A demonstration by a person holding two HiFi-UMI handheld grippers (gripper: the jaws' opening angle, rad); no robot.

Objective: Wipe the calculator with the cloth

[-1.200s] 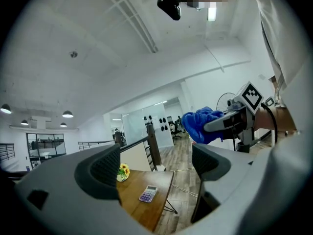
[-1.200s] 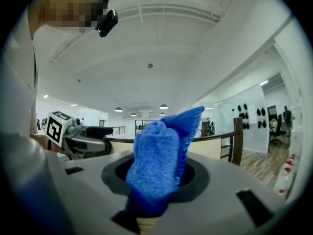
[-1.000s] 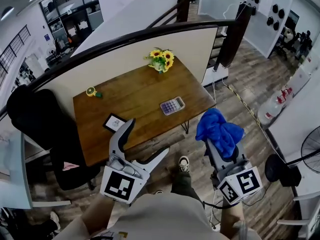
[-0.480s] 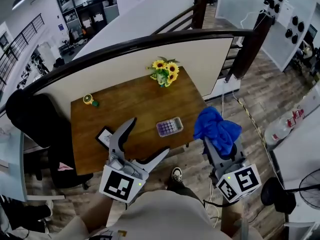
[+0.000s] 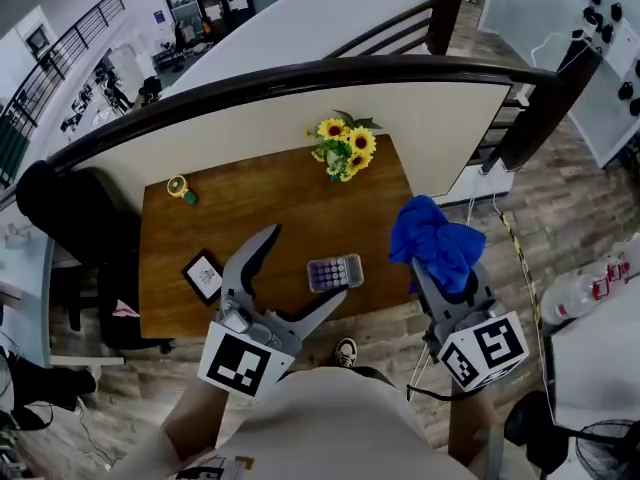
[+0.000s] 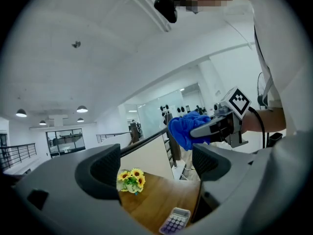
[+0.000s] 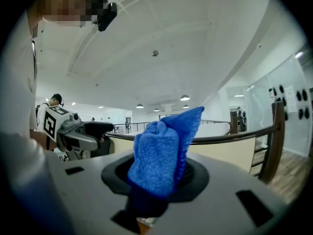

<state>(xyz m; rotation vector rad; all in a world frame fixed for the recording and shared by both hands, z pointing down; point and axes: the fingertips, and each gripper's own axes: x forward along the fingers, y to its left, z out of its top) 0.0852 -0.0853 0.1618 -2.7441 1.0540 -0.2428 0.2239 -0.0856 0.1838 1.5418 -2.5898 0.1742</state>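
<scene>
A small grey calculator with purple keys lies flat near the front edge of the wooden table; the left gripper view shows it below the jaws. My left gripper is held above the table's front edge, jaws wide open and empty, its right fingertip close to the calculator. My right gripper is off the table's right corner, shut on a bunched blue cloth. In the right gripper view the cloth stands up between the jaws and hides most of what lies ahead.
A vase of sunflowers stands at the table's back edge. A small yellow and green object sits back left, a framed card front left. A dark chair stands left of the table, a curved railing behind it.
The view has shifted so the table sits lower and closer. Both grippers have come nearer the table's front edge; the left jaw tip now reaches close to the calculator. The cloth stays gripped.
</scene>
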